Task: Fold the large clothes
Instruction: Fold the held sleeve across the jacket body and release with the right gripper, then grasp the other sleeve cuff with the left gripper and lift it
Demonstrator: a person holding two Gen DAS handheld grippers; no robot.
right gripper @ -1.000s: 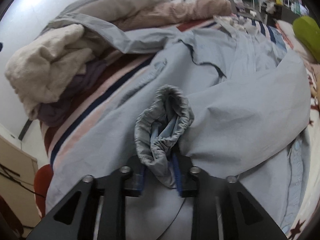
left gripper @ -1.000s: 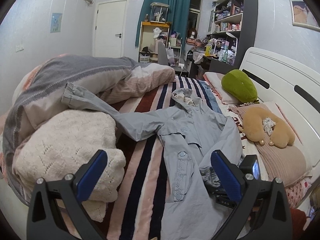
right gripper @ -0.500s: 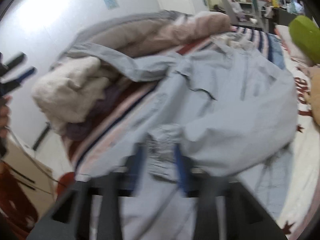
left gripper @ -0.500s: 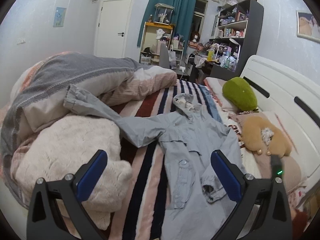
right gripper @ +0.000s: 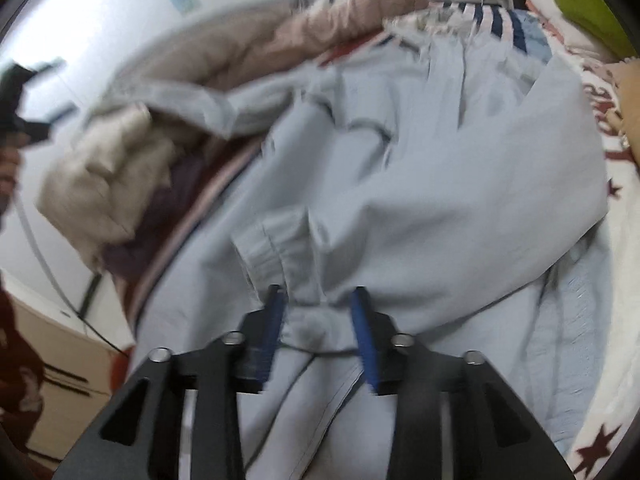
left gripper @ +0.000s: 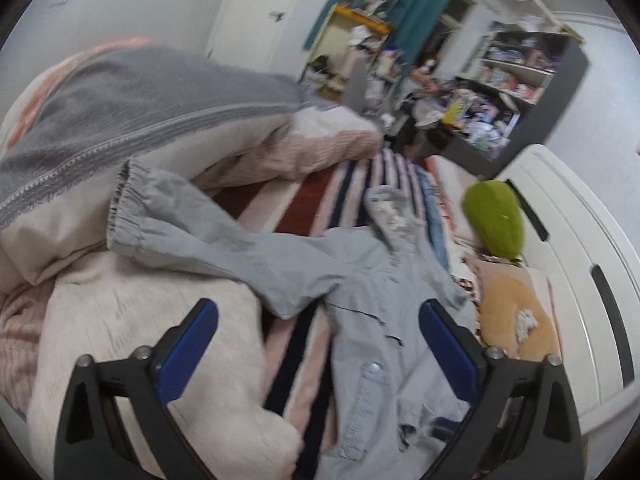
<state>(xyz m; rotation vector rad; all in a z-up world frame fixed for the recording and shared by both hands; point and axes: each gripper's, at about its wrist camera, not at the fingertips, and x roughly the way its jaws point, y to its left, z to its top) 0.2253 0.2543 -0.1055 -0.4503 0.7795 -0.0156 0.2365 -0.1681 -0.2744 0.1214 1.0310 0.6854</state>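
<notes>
Jacket (left gripper: 372, 280) lies lengthwise along the bed, hood away; left gripper (left gripper: 316, 344) gapes empty, right gripper (right gripper: 318, 312) seemingly pinches its sleeve cuff (right gripper: 280, 248).

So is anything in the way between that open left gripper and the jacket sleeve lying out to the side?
Nothing visible. The left gripper is open above the bed, and the sleeve lies exposed ahead of it, draped over the cream blanket and the duvet. The right gripper holds the other cuff.

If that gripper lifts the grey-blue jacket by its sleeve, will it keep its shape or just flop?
The jacket would probably flop: it lies creased. Its cuff bunches near the right gripper, so it looks thin and soft. The other sleeve drapes over bedding, and would likely trail.
</notes>
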